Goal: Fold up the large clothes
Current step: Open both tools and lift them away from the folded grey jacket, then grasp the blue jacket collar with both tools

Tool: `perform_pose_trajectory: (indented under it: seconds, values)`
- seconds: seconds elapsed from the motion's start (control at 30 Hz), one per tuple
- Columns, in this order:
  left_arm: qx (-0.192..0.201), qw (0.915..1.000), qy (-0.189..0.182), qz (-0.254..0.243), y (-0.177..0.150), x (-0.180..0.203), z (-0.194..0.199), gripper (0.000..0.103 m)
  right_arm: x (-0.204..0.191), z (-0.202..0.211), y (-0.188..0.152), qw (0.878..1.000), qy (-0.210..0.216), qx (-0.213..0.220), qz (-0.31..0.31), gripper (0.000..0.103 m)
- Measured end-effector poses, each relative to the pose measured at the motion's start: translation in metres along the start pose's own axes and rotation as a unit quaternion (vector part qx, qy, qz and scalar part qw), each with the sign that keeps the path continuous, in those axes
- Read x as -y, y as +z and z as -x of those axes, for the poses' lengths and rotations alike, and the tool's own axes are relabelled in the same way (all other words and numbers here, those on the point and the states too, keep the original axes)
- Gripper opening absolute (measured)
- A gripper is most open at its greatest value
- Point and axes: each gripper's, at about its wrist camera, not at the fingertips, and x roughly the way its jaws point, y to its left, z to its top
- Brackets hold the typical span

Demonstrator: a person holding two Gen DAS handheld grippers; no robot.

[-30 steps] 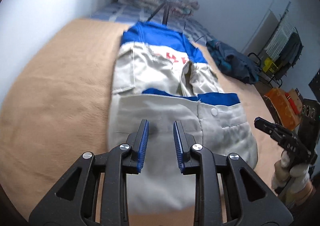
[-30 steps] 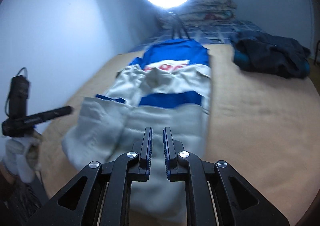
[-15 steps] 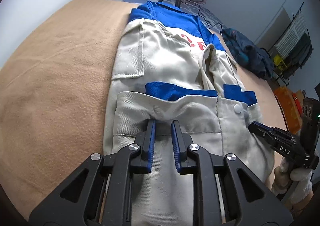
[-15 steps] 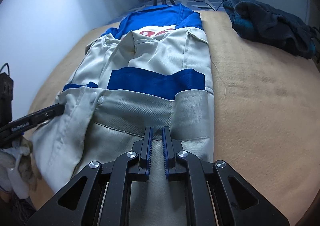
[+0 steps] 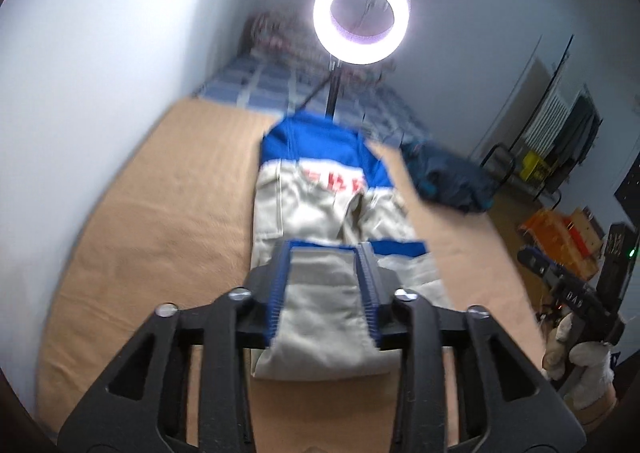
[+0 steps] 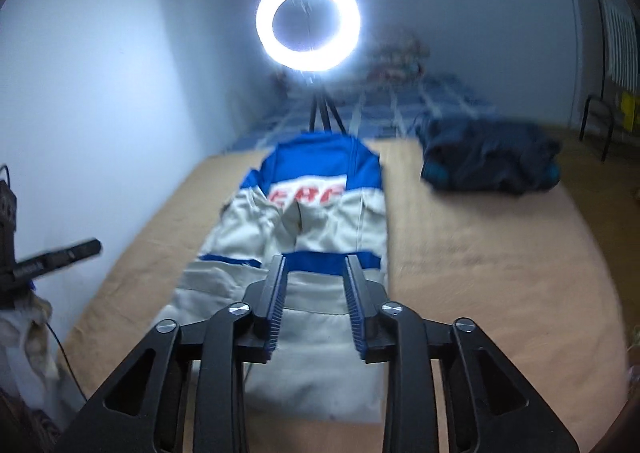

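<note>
On the tan blanket covering the bed, a beige-and-blue work jacket is laid lengthwise, its lower part folded up over the body, blue yoke and red lettering at the far end. Both views are motion-blurred. The left gripper is held above the folded near end; its jaws have just been opening and are seen parted, blue pads clear of the cloth, nothing gripped. The right gripper is likewise raised over the jacket's near half, jaws just opened and apart, nothing between the pads. A gloved hand carrying the right gripper is seen at the right edge of the left view. A crumpled dark blue garment lies well apart, right of the jacket. A lit ring light stands beyond the collar end.
</note>
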Motion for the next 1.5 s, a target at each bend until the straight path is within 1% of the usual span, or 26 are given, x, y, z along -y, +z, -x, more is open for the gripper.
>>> perform_pose_trajectory:
  seconds: [0.03,0.07,0.1,0.17,0.23,0.27,0.33,0.43,0.5,0.53,0.63,0.7,0.77,0.87,1.0,1.1,1.13,1.17,1.2,1.27,1.3,1.33,1.37,1.43,1.5]
  values:
    - [0.009,1.0,-0.001,0.001,0.005,0.001,0.015,0.037,-0.003,0.016,0.004,1.0,-0.004,0.006,0.008,0.043]
    - [0.018,0.9998,0.0,0.001,0.009,0.003,0.028,0.037,-0.005,0.026,0.008,1.0,-0.007,0.008,0.015,0.052]
    - [0.022,0.9998,0.002,0.001,0.013,0.004,0.036,0.037,-0.008,0.038,0.013,1.0,-0.011,0.007,0.028,0.057]
    - [0.031,0.9995,0.0,0.002,0.024,0.011,0.061,0.037,-0.014,0.056,0.021,0.998,-0.026,0.006,0.052,0.058]
    - [0.032,0.9994,-0.016,0.004,0.034,0.019,0.078,0.037,-0.02,0.078,0.033,0.997,-0.039,0.011,0.068,0.058]
    - [0.035,0.9991,-0.024,0.003,0.041,0.024,0.086,0.037,-0.021,0.088,0.041,0.997,-0.033,0.015,0.063,0.058]
    - [0.046,0.9987,-0.021,-0.01,0.054,0.033,0.099,0.045,-0.02,0.104,0.056,0.998,-0.015,0.028,0.056,0.059]
    - [0.049,0.9981,-0.011,-0.035,0.077,0.041,0.104,0.047,-0.016,0.114,0.078,0.998,-0.008,0.04,0.056,0.059]
    - [0.046,0.998,-0.01,-0.042,0.089,0.04,0.101,0.047,-0.008,0.113,0.091,0.998,-0.008,0.042,0.057,0.059]
    - [0.041,0.9981,-0.01,-0.043,0.1,0.038,0.093,0.047,-0.003,0.109,0.099,0.998,-0.009,0.041,0.055,0.059]
    - [0.017,0.9988,-0.018,-0.042,0.131,0.029,0.058,0.047,0.011,0.086,0.119,0.998,-0.011,0.03,0.056,0.059]
    - [0.0,0.9989,-0.024,-0.04,0.149,0.022,0.031,0.047,0.021,0.065,0.13,0.998,-0.012,0.019,0.06,0.059]
    - [-0.017,0.9987,-0.024,-0.042,0.163,0.014,-0.002,0.047,0.03,0.041,0.139,0.998,-0.004,0.008,0.06,0.059]
    - [-0.041,0.9978,-0.014,-0.051,0.176,0.005,-0.053,0.047,0.044,-0.009,0.151,0.998,0.007,-0.015,0.056,0.059]
    - [-0.079,0.9955,-0.006,-0.053,0.192,-0.017,-0.142,0.047,0.06,-0.092,0.159,0.997,0.021,-0.054,0.05,0.059]
    - [-0.106,0.9928,0.001,-0.057,0.196,-0.035,-0.208,0.047,0.067,-0.158,0.157,0.994,0.021,-0.089,0.059,0.059]
    - [-0.112,0.9919,0.004,-0.059,0.196,-0.039,-0.224,0.047,0.07,-0.181,0.157,0.993,0.02,-0.101,0.065,0.059]
    - [-0.123,0.9904,0.009,-0.064,0.198,-0.046,-0.254,0.047,0.073,-0.204,0.155,0.991,0.019,-0.112,0.068,0.059]
    - [-0.131,0.9891,0.009,-0.067,0.197,-0.05,-0.276,0.047,0.075,-0.22,0.153,0.99,0.017,-0.119,0.068,0.059]
    - [-0.148,0.9864,0.012,-0.071,0.195,-0.06,-0.32,0.047,0.085,-0.267,0.15,0.988,0.013,-0.139,0.068,0.059]
    - [-0.152,0.9856,0.014,-0.072,0.193,-0.064,-0.336,0.047,0.089,-0.284,0.149,0.987,0.012,-0.145,0.067,0.059]
    - [-0.161,0.9843,0.018,-0.07,0.191,-0.073,-0.361,0.047,0.093,-0.303,0.148,0.986,0.01,-0.152,0.067,0.059]
    - [-0.166,0.9836,0.02,-0.068,0.189,-0.077,-0.373,0.047,0.095,-0.315,0.146,0.986,0.008,-0.156,0.065,0.059]
    - [-0.181,0.9812,0.024,-0.062,0.183,-0.092,-0.411,0.047,0.102,-0.346,0.143,0.984,0.009,-0.168,0.06,0.059]
    - [-0.192,0.9795,0.02,-0.056,0.179,-0.102,-0.436,0.047,0.106,-0.374,0.141,0.983,0.016,-0.176,0.055,0.059]
